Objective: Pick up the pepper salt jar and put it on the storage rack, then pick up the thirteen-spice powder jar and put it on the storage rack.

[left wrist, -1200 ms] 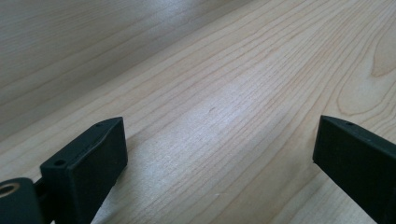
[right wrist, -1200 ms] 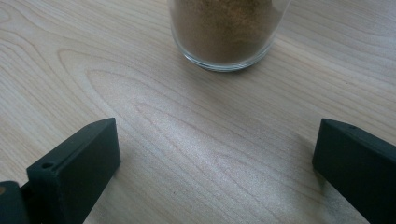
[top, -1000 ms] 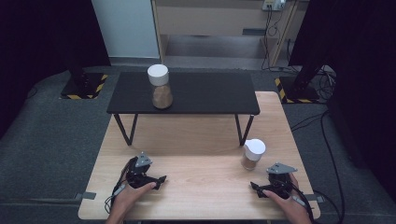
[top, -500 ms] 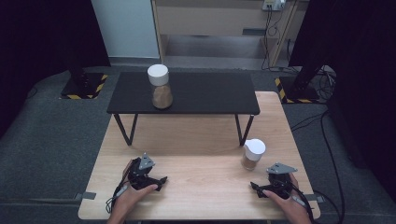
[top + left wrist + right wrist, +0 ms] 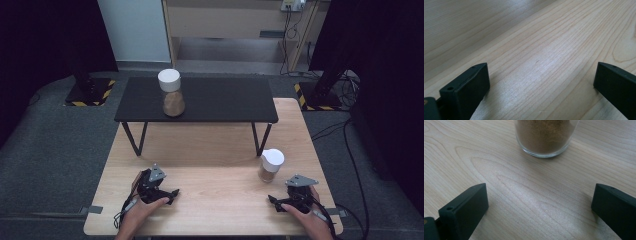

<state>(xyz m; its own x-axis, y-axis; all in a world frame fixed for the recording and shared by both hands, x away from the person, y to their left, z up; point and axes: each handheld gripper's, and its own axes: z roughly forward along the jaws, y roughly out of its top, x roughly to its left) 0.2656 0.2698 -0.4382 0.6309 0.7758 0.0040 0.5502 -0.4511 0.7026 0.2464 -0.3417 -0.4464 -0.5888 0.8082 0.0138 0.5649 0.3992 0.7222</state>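
Two glass jars of brown powder with white lids are in the high view. One jar point(image 5: 172, 95) stands on the black bench point(image 5: 225, 100). The other jar point(image 5: 270, 165) stands on the wooden table point(image 5: 215, 165) at the right; its glass base point(image 5: 545, 137) is close ahead in the right gripper view. My left gripper point(image 5: 170, 195) rests on the table near the front left, open, with bare wood between its jaws point(image 5: 541, 82). My right gripper point(image 5: 275, 202) rests near the front right, just below the near jar, open point(image 5: 539, 207) and holding nothing.
The black bench spans the back half of the wooden table on thin legs point(image 5: 134, 140). Grey carpet point(image 5: 55, 145) surrounds the table. Cables point(image 5: 345, 145) run across the floor on the right, and stand bases with yellow-black tape point(image 5: 90, 92) sit at the back corners.
My left gripper has shifted slightly to the right on the table. The right gripper and both jars have stayed where they were.
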